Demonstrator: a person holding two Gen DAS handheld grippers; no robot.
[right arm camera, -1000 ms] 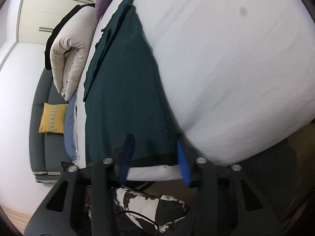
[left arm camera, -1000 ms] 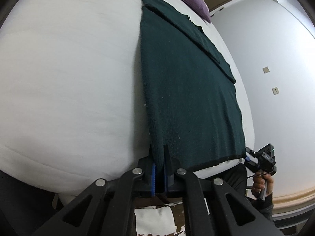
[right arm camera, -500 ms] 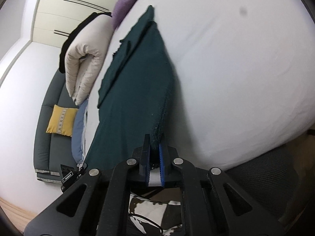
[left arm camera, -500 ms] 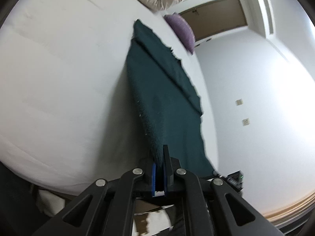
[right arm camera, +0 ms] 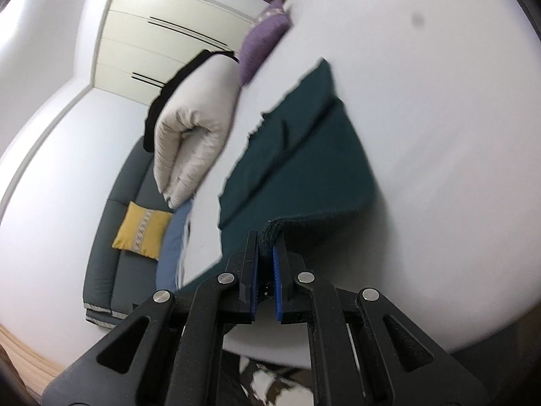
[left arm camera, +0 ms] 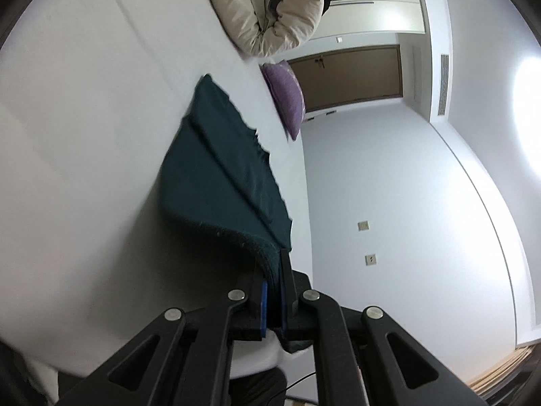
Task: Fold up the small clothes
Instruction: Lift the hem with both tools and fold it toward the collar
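A dark green knit garment (left arm camera: 216, 169) lies on a white bed (left arm camera: 84, 135), its far end flat and its near end lifted off the bed. My left gripper (left arm camera: 274, 267) is shut on the garment's near left corner. In the right wrist view the same garment (right arm camera: 304, 155) rises toward my right gripper (right arm camera: 266, 240), which is shut on its near right corner. The near hem curls up between both grippers.
A rolled beige duvet (left arm camera: 270, 10) and a purple pillow (left arm camera: 287, 98) lie at the bed's far end. A grey sofa (right arm camera: 115, 223) with a yellow cushion (right arm camera: 142, 230) stands beside the bed. A brown door (left arm camera: 351, 77) and white walls are beyond.
My right gripper closed on the garment's corner. Both grippers then lifted the near hem off the bed and tilted upward, so the garment's near half now hangs raised.
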